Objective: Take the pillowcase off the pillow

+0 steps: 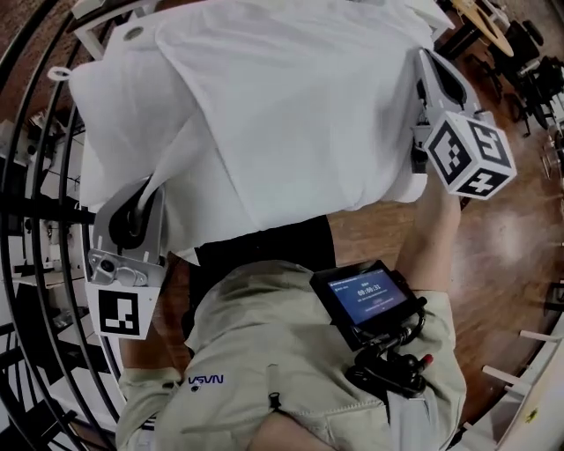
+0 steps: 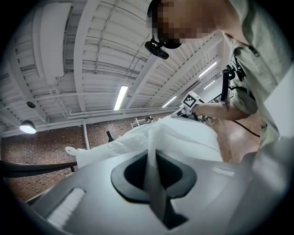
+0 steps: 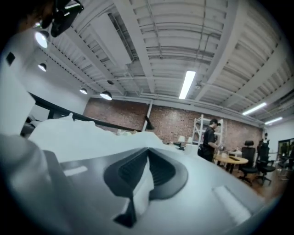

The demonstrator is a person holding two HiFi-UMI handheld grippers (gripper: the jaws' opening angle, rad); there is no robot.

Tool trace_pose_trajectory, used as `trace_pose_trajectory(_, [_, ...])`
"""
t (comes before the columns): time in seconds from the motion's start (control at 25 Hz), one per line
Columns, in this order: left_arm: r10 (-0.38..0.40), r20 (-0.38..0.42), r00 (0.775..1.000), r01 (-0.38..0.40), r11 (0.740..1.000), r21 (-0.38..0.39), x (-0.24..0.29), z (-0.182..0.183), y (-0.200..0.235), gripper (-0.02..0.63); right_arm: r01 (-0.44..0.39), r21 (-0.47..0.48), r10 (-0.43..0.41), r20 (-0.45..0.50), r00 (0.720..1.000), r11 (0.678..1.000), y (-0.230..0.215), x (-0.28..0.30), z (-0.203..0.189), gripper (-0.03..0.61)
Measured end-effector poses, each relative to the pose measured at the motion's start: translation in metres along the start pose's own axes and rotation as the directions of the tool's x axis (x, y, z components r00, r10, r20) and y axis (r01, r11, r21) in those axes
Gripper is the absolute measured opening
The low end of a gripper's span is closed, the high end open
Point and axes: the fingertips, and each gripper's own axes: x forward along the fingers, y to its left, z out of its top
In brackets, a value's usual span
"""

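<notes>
Pillowcase point(image 1: 282, 97) crosswise, left tongs point(image 2: 151, 153), right tongs point(image 3: 147, 153) clamping ends

The pillowcase point(image 1: 291, 106) is matt, creased cloth; the floor point(image 1: 520, 255) looks like glossy wood.

The pillowcase point(image 1: 291, 106) spreads in front of the person, between the two tools. The left tool point(image 1: 159, 185) is clamped on its lower left edge and the right tool point(image 1: 425, 66) on its right edge. Below the cloth, a screen device point(image 1: 366, 298) sits on the person's chest. A railing point(image 1: 35, 220) runs along the left, and a round table point(image 1: 486, 25) stands at the far right.
</notes>
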Motion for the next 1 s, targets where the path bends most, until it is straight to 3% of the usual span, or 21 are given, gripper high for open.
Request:
trace_pose_trajectory(0.2, [0.006,0.049,0.999,-0.005,0.999,-0.037,-0.017,-0.008,0.030,0.021,0.247,0.040,-0.246,-0.012,0.969,0.968,-0.086,-0.031,-0.017,0.003])
trace_pose_trajectory(0.36, [-0.012,0.066,0.998,0.015,0.999,-0.043,-0.006,-0.007,0.035,0.021,0.308,0.058,-0.301,-0.106,0.948,0.949,-0.112,-0.029,-0.068,0.003])
trace_pose_trajectory(0.48, [0.003,0.024,1.000,-0.001,0.996,-0.085,0.015,-0.018,0.044,0.025,0.193,0.093,-0.180,-0.129,0.975,0.977,-0.088,-0.016,-0.090,0.010])
trace_pose_trajectory(0.6, [0.032,-0.021,0.999,-0.034,0.996,-0.079,0.030,-0.022,0.053,0.043,0.095,0.146,-0.087,-0.058,0.995,0.985,-0.072,-0.024,-0.075,0.158])
trace_pose_trajectory(0.72, [0.084,-0.027,0.996,-0.086,0.993,-0.078,0.035,-0.022,0.064,0.048,0.030,0.196,-0.034,0.019,0.999,0.980,-0.054,-0.062,-0.056,0.193])
trace_pose_trajectory(0.88, [0.174,-0.028,0.984,-0.176,0.975,-0.133,0.037,-0.006,0.075,0.031,-0.144,0.228,0.139,0.039,0.990,0.963,-0.015,-0.120,-0.061,0.250])
trace_pose_trajectory(1.0, [0.192,-0.027,0.981,-0.193,0.960,-0.202,0.045,0.002,0.088,0.025,-0.269,0.155,0.279,-0.051,0.959,0.951,0.018,-0.150,-0.084,0.310])
